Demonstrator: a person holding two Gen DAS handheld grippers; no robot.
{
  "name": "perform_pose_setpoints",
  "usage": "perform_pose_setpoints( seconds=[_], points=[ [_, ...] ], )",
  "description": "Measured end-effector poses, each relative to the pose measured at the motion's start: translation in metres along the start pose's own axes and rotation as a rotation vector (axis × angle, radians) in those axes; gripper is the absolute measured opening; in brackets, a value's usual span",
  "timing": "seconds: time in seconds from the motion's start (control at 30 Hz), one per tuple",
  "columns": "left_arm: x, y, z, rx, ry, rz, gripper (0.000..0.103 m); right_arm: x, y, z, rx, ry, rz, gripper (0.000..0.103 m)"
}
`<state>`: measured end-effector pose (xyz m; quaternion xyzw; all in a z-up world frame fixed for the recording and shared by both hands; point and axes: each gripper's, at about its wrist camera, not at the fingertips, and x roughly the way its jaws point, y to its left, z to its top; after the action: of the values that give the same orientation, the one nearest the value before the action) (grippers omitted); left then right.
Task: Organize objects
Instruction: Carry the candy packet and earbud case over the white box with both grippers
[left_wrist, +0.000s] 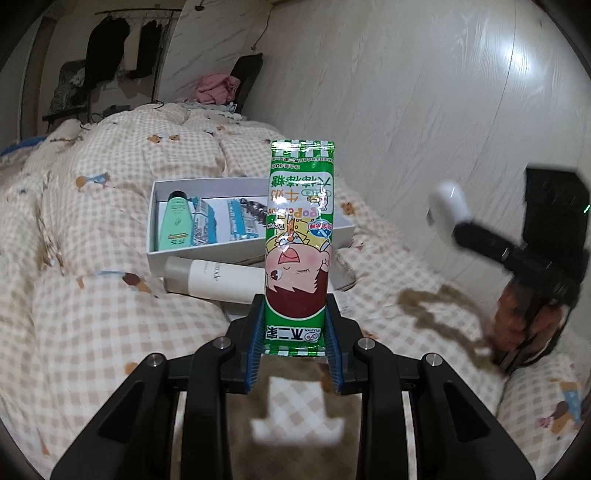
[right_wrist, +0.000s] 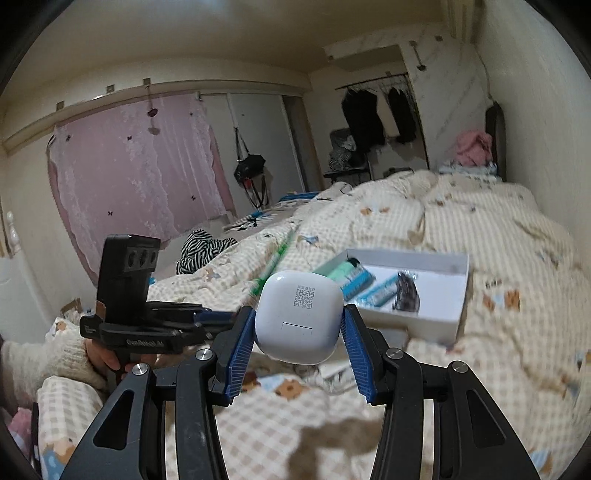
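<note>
Two tools loaded: left tool (left_wrist: 295, 350) grips the candy packet (left_wrist: 299, 236) upright; right tool (right_wrist: 299, 343) clamps the white earbud case (right_wrist: 298, 314). White box (right_wrist: 436, 325) on the bed lies ahead of both, seemingly nearer the right.

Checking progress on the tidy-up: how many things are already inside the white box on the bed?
4: in the white box, a green tube at its left, two blue packets in the middle, a dark bundle beyond. More may be hidden behind the candy pack.
</note>
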<state>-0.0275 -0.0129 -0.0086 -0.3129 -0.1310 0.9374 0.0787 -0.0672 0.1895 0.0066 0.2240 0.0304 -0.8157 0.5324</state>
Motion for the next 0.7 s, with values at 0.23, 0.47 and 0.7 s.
perform_pose_setpoints(
  seconds=[0.23, 0.47, 0.7],
  points=[
    [-0.001, -0.005, 0.020, 0.034, -0.003, -0.004, 0.031, 0.001, 0.003, 0.017, -0.055, -0.024, 0.001, 0.047],
    [-0.010, -0.011, 0.072, 0.112, -0.104, 0.061, 0.031, 0.013, -0.008, 0.043, -0.070, -0.075, -0.024, 0.047],
    [-0.009, -0.014, 0.117, 0.071, -0.247, 0.170, 0.031, 0.035, -0.006, 0.057, -0.106, -0.149, -0.130, 0.047]
  ],
)
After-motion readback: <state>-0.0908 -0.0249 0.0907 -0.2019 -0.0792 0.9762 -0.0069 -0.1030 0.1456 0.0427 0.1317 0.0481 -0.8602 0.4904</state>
